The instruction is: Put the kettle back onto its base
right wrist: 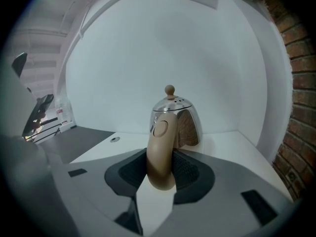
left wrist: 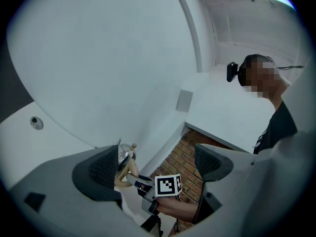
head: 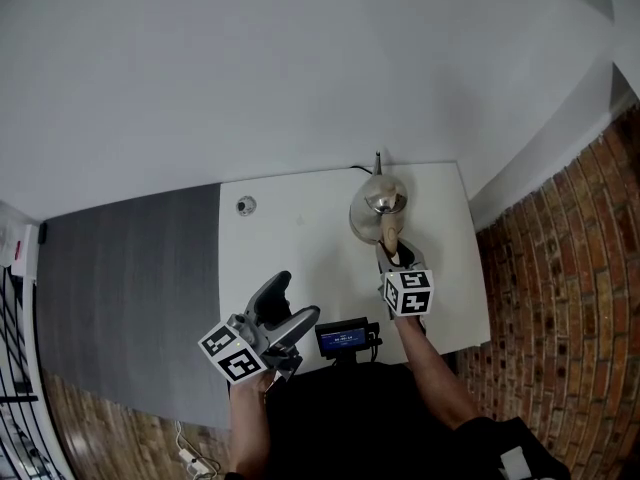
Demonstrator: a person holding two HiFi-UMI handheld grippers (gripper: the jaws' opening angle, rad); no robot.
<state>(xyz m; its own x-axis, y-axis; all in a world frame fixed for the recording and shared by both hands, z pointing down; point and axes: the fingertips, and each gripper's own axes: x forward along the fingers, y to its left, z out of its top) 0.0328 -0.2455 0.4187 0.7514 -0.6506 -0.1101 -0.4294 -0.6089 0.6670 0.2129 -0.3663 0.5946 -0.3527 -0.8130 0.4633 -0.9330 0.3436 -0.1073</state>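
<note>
A shiny steel kettle (head: 378, 206) with a beige handle (head: 389, 233) stands upright at the back right of the white table (head: 300, 243). A cord runs off behind it; whatever lies under it is hidden. My right gripper (head: 393, 252) reaches in from the near side, and both pads press on the beige handle (right wrist: 161, 152) low down. In the right gripper view the kettle (right wrist: 177, 117) rises just beyond that gripper (right wrist: 160, 171). My left gripper (head: 292, 304) hovers open and empty over the table's front edge. From the left gripper (left wrist: 158, 164) the kettle (left wrist: 126, 156) shows small, past one finger.
A small round grommet (head: 246, 205) sits in the table's far left part. A small device with a blue screen (head: 343, 339) is at the front edge. A dark grey surface (head: 130, 268) adjoins on the left, a brick wall (head: 560, 268) on the right, a white wall behind.
</note>
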